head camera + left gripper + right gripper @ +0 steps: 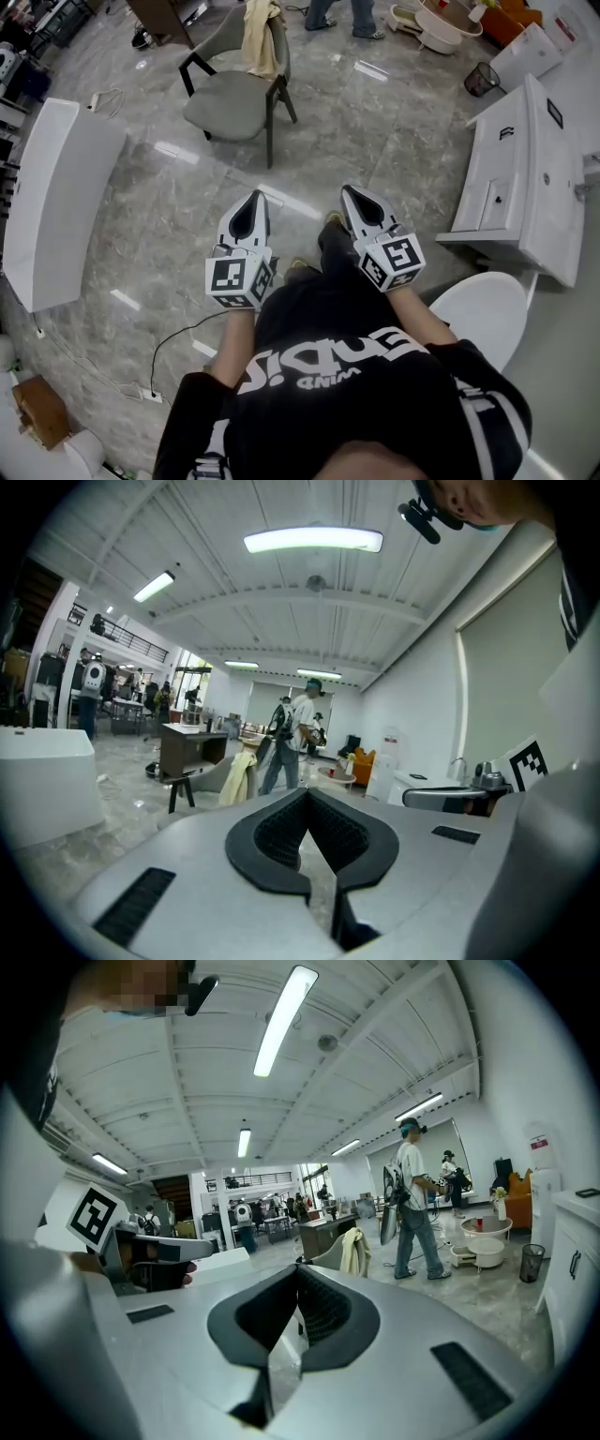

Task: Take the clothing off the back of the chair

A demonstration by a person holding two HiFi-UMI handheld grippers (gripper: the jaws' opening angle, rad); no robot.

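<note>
Underfoot, in the head view, a polished grey marble-look floor (375, 122) spreads across a large open room. A long white tub-like fixture (56, 197) lies at the left and a white cabinet unit (525, 178) stands at the right, with a black mesh bin (481, 79) beyond it. The grey padded chair with dark legs (234, 98) stands well ahead, and the pale yellow garment (261, 37) hangs over its backrest. The left gripper (254, 197) and right gripper (352, 191) are held side by side in front of the person's black shirt, well apart from the chair. A thin dark cable (173, 342) trails over the floor at lower left. Only the legs of a standing person (342, 14) show at the top edge, and the room's corners are cut off. In the left gripper view the two dark ribbed pads meet at their tips with nothing between them. Beyond them the chair and draped garment appear small and far off, beneath a white ribbed ceiling with strip lights (312, 540). In the right gripper view the jaws likewise touch at the tips, empty. The garment shows beyond the tips, the chair's seat and legs are hidden by the gripper body, and the distant figures and furniture are too small to make out.
</note>
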